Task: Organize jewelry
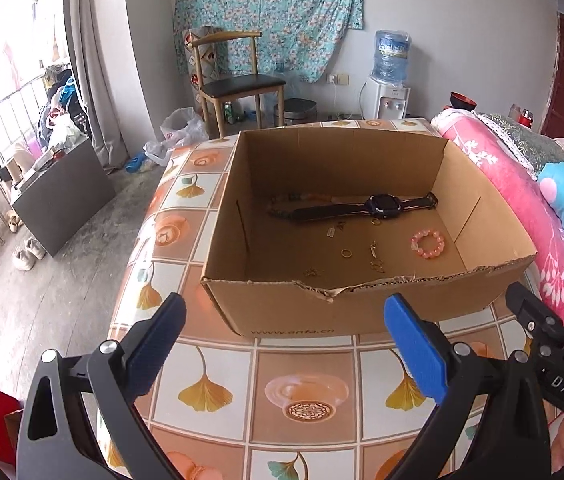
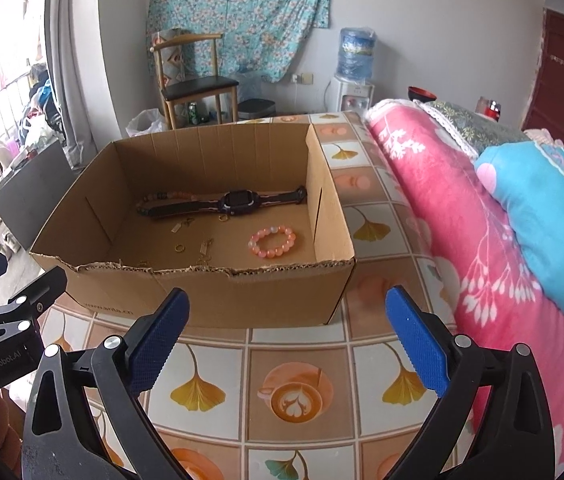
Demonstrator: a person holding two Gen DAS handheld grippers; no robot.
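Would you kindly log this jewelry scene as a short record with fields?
container: open cardboard box on the tiled tablecloth
inside box: black watch, pink bead bracelet, gold ring, small gold pieces
left tongs: open, empty, short of the box
right tongs: open, empty, short of the box

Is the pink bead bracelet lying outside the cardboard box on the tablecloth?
No, the pink bead bracelet lies on the floor of the cardboard box, near its right wall, in front of the black watch.
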